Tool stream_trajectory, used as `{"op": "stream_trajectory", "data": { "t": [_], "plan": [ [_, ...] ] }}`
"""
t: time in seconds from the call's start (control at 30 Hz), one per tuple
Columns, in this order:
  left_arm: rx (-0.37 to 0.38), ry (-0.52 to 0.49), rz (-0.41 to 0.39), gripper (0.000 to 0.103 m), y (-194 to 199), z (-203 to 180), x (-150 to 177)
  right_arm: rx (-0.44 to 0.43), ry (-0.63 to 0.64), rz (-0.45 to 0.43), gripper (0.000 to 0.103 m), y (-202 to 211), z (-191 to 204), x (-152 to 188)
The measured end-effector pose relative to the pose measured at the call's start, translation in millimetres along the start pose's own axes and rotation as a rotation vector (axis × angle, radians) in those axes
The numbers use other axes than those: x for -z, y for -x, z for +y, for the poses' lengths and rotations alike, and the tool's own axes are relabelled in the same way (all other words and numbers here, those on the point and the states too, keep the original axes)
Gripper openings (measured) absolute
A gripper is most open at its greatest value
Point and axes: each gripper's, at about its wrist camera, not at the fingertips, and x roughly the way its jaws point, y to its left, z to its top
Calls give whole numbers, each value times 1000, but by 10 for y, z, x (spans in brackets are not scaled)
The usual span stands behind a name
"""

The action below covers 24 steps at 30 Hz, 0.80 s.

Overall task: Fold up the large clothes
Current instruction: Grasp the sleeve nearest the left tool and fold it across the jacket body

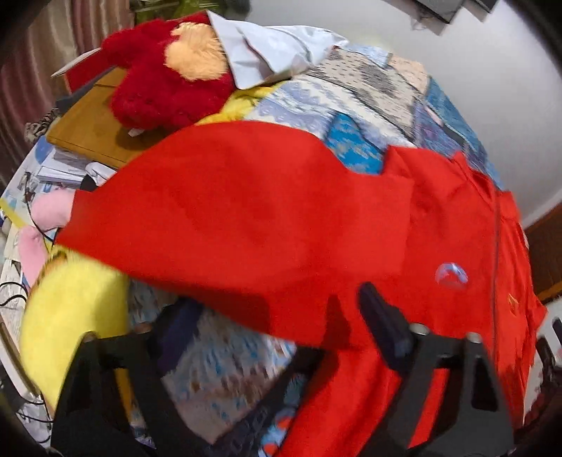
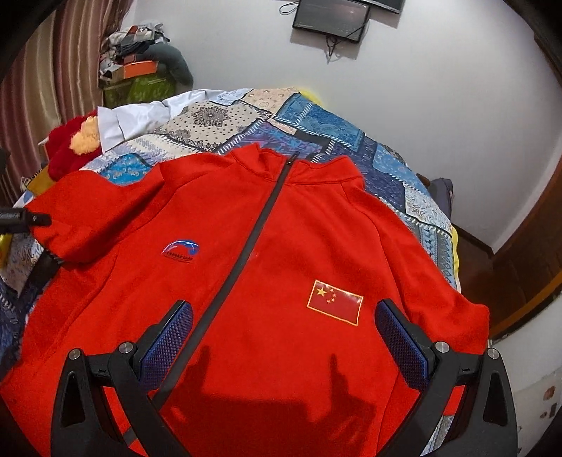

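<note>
Jacket: my red zip-up track jacket [image 2: 267, 281] lies front up on the patchwork bedspread [image 2: 316, 119], collar toward the far wall, dark zipper [image 2: 246, 253] closed down the middle
Right wrist view only: the flag patch [image 2: 334, 302] on one chest panel, the blue arc logo [image 2: 179, 250] on the other, and the wall-mounted screen [image 2: 332, 17] above the bed
Left wrist view only: the sleeve [image 1: 228, 218] stretched broad and flat across the frame, a wooden board [image 1: 87, 130] at the bed's edge, a yellow plush shape [image 1: 70, 309] and pink fabric [image 1: 49, 211] low at the side; this picture is motion-blurred
Both views: the red plush toy [image 1: 165, 81] with its pale furry patch, lying against a white shirt [image 1: 267, 52] at the far side of the bed
Right gripper [image 2: 282, 337]: released, my blue-padded fingers [image 2: 168, 344] spread wide, holding nothing, over the jacket's lower front with the zipper running past the left pad
Left gripper [image 1: 277, 334]: fingers apart at the sleeve's lower edge; from its own blurred view I cannot tell whether cloth is caught, and the right view shows only a dark tip at the cuff [image 2: 52, 239], so I cannot tell its grip
</note>
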Motion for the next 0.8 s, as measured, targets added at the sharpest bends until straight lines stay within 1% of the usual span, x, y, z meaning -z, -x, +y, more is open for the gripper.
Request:
{"op": "stream_trajectory", "data": {
  "t": [0.03,0.07,0.1,0.13,0.17,0.2,0.23,0.27,0.3,0.37,0.47,0.57,0.7,0.8],
  "plan": [
    [-24,9,-11,63,-46,14,-58,0,1,-2,103,-11,-4,-3],
    [-52,6,-25,56,-64,14,-93,0,1,-2,103,7,-11,3],
    [-77,0,-34,42,-93,1,-132,2,-3,-7,103,10,-26,4],
    [-96,-8,-44,34,-97,-8,-166,4,-9,-10,103,28,-42,10],
    [-96,-14,-58,29,-82,-30,-198,6,-14,-10,103,53,-64,27],
    [-100,-19,-65,16,-73,-49,-223,9,-22,-11,103,72,-94,35],
    [-117,-33,-73,10,-49,-90,-253,13,-28,-12,103,94,-118,44],
    [-143,-53,-87,10,-3,-148,-286,16,-33,-13,103,115,-150,53],
    [-154,-66,-101,8,33,-181,-310,23,-39,-15,103,143,-182,67],
    [-162,-101,-158,8,230,-323,-388,38,-49,-20,103,212,-259,90],
    [-119,-144,-226,7,516,-577,-494,56,-75,-37,103,367,-409,144],
    [-66,-215,-289,7,798,-1016,-564,57,-107,-50,103,501,-549,205],
    [-12,-340,-313,7,899,-1598,-448,60,-155,-58,103,680,-765,310],
    [17,-441,-277,7,748,-2054,-189,64,-179,-56,103,761,-904,384]
  ]
}}
